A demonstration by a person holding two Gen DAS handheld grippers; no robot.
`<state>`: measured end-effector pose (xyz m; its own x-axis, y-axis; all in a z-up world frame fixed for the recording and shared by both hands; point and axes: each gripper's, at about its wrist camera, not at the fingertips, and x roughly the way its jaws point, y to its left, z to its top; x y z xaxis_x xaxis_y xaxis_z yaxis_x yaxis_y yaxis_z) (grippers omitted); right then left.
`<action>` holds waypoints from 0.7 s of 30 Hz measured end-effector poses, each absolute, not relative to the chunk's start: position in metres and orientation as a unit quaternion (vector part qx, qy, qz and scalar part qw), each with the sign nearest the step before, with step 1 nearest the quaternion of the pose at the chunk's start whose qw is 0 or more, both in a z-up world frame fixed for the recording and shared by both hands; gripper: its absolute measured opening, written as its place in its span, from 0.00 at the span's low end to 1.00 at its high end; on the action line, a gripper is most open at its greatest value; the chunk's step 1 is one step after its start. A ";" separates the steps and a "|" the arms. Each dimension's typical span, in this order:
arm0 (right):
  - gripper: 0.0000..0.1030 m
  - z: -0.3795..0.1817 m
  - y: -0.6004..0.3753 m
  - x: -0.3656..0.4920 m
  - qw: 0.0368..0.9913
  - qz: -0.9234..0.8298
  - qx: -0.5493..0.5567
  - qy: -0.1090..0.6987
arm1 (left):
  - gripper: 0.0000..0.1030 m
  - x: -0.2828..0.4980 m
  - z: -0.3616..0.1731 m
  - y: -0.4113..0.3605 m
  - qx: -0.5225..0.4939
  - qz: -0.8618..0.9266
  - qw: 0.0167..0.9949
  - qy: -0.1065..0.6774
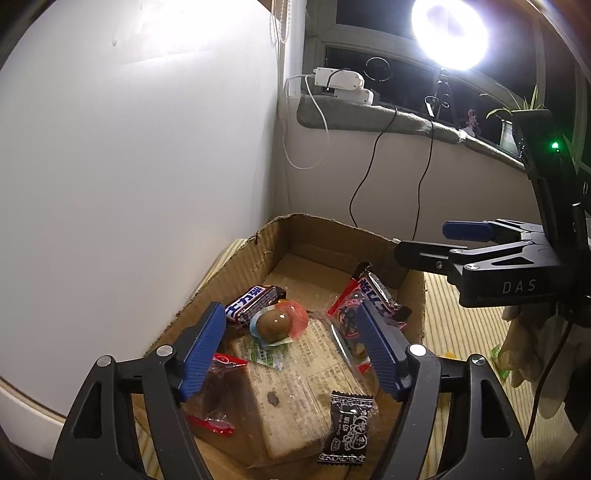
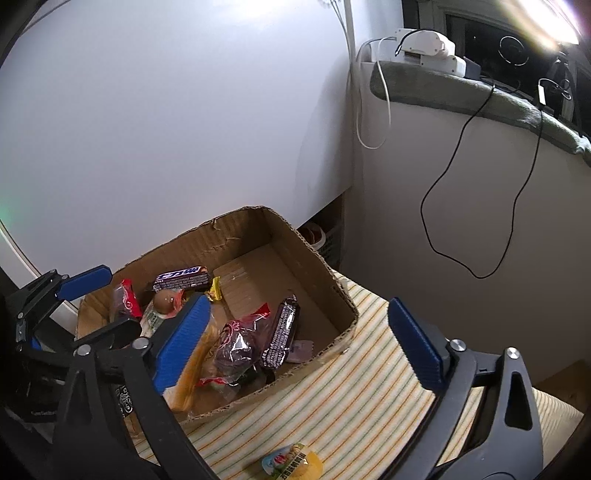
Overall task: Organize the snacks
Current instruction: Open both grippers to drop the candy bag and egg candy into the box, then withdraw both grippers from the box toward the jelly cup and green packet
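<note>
A cardboard box (image 1: 266, 240) holds the snacks. My left gripper (image 1: 291, 347) hovers open above them, its blue pads apart and pressing on nothing. Under it lie a brown egg-shaped sweet (image 1: 273, 323), a big clear biscuit pack (image 1: 295, 387), a black wrapped candy (image 1: 347, 428), a red packet (image 1: 218, 398) and two dark chocolate bars (image 1: 255, 302) (image 1: 376, 291). My right gripper (image 2: 297, 343) stands open over the box's near right corner (image 2: 347, 295), nothing between its fingers. In front of it a yellow jelly cup (image 2: 291, 461) lies on the striped cloth (image 2: 351, 387).
The box sits against a white wall (image 1: 129, 147) in a corner. A gloved hand (image 1: 524, 347) holds the right gripper (image 1: 436, 242). Cables (image 2: 443, 184) hang from a ledge (image 1: 369, 114) carrying white devices; a bright lamp (image 1: 450, 33) glares above. Small green and yellow bits (image 1: 496, 354) lie on the cloth.
</note>
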<state>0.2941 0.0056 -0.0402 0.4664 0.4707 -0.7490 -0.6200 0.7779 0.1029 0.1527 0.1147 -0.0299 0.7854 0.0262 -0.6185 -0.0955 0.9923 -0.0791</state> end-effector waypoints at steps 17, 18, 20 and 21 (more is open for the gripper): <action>0.97 -0.008 -0.030 0.261 0.866 0.311 -0.098 0.379 | 0.74 0.122 -0.006 0.087 -0.044 0.014 0.952 0.301; 0.97 -0.005 -0.034 0.258 0.867 0.310 -0.098 0.377 | 0.74 0.121 -0.005 0.085 -0.043 0.012 0.953 0.301; 0.97 0.000 -0.045 0.252 0.870 0.309 -0.098 0.373 | 0.74 0.116 -0.004 0.081 -0.042 0.008 0.954 0.297; 0.97 0.002 -0.050 0.249 0.872 0.306 -0.097 0.370 | 0.74 0.114 -0.003 0.078 -0.044 0.006 0.954 0.295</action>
<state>0.2493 -0.0504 0.0021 0.5386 0.4611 -0.7052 -0.6051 0.7941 0.0571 0.1137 0.0782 -0.0029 0.8256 -0.0150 -0.5641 -0.0364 0.9961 -0.0799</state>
